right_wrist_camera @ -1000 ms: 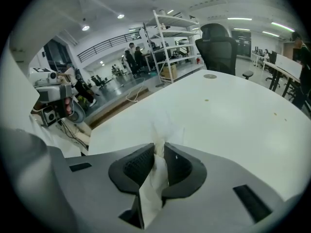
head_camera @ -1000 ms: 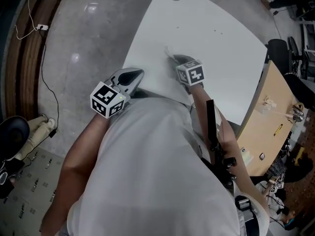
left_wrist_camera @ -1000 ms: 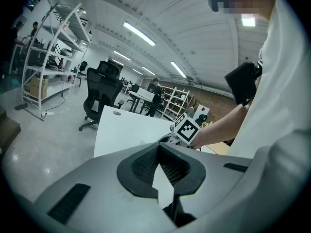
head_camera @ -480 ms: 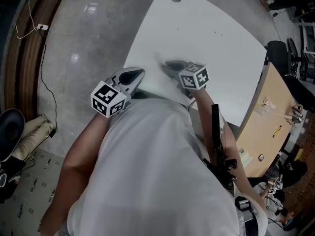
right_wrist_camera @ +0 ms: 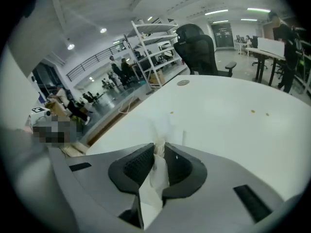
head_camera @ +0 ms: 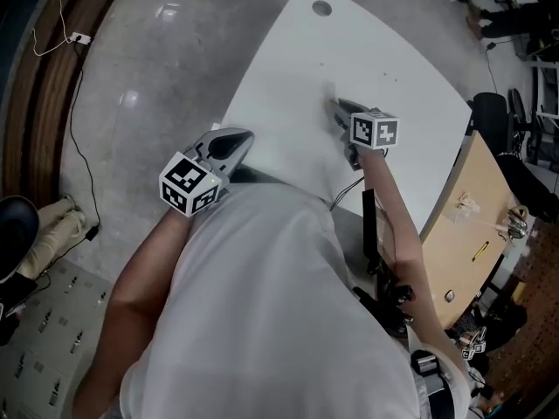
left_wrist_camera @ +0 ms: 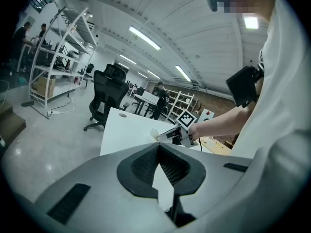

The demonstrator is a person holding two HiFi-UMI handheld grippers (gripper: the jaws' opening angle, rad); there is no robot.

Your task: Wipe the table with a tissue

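Two grippers show in the head view. At the far left a brown wooden strip (head_camera: 39,94) borders the grey floor (head_camera: 148,68), and a thin cable (head_camera: 80,147) trails across that floor. Left of centre, the left gripper (head_camera: 243,135) sits at the near left corner of the white worktop (head_camera: 393,51). Its jaws are drawn together at the tips with nothing between them.

The person's white shirt (head_camera: 262,304) fills the lower frame and hides the worktop's near edge. Right of centre, the right gripper (head_camera: 336,105) reaches further onto the worktop. Its jaws are clamped on a white tissue (right_wrist_camera: 154,178), and a crumpled tuft of it pokes past the tips, down at the surface.

A round grommet hole (head_camera: 321,8) lies near the worktop's far edge at the top. At the right edge stand a black office chair (head_camera: 493,103) and a tan wooden board (head_camera: 476,199).
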